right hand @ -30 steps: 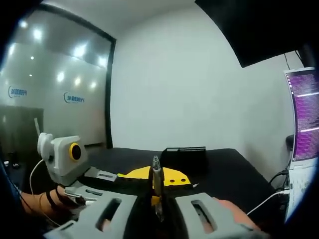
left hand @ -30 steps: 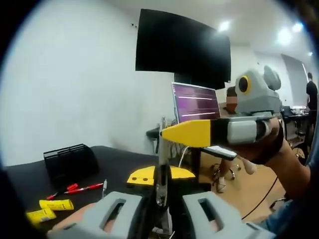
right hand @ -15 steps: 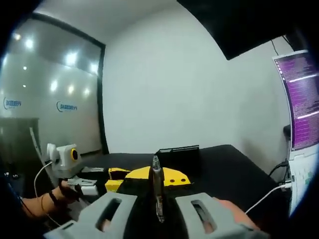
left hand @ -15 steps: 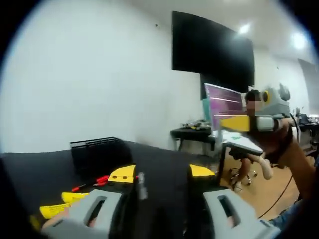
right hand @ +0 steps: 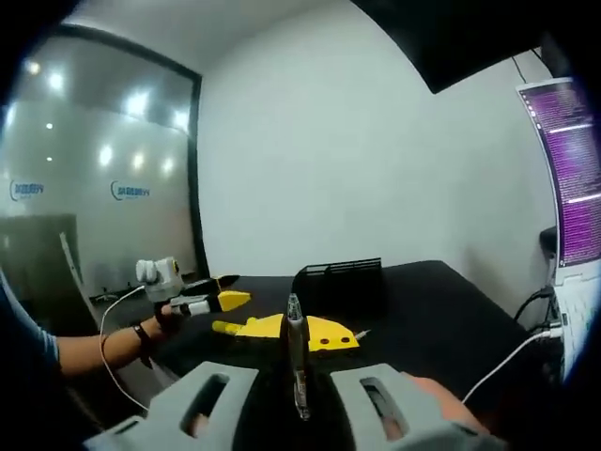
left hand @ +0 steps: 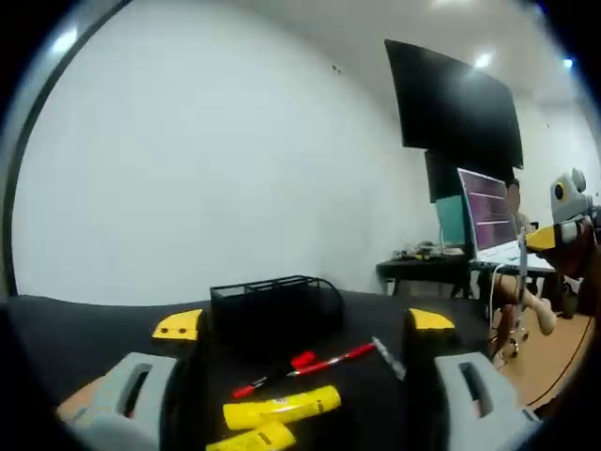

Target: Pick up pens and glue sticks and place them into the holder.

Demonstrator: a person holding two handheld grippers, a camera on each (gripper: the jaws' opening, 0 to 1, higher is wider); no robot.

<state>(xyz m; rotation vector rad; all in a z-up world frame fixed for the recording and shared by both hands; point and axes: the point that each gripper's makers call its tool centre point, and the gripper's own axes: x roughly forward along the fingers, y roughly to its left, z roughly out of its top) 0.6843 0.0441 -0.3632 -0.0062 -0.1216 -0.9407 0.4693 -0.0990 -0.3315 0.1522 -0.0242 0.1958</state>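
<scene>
Your left gripper (left hand: 299, 376): jaws spread, nothing between them | your right gripper (right hand: 295, 376): clamped on a silver pen (right hand: 296, 362) (upright) | black mesh holder (left hand: 272, 305) toward the table's (left hand: 56, 324) far edge | red pen (left hand: 300, 365) and two yellow glue sticks (left hand: 280, 407) lie before it.

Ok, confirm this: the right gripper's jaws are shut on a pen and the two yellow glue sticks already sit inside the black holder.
Not quite. In the left gripper view the glue sticks lie on the table in front of the holder, not in it. The right gripper does grip a pen.
</scene>
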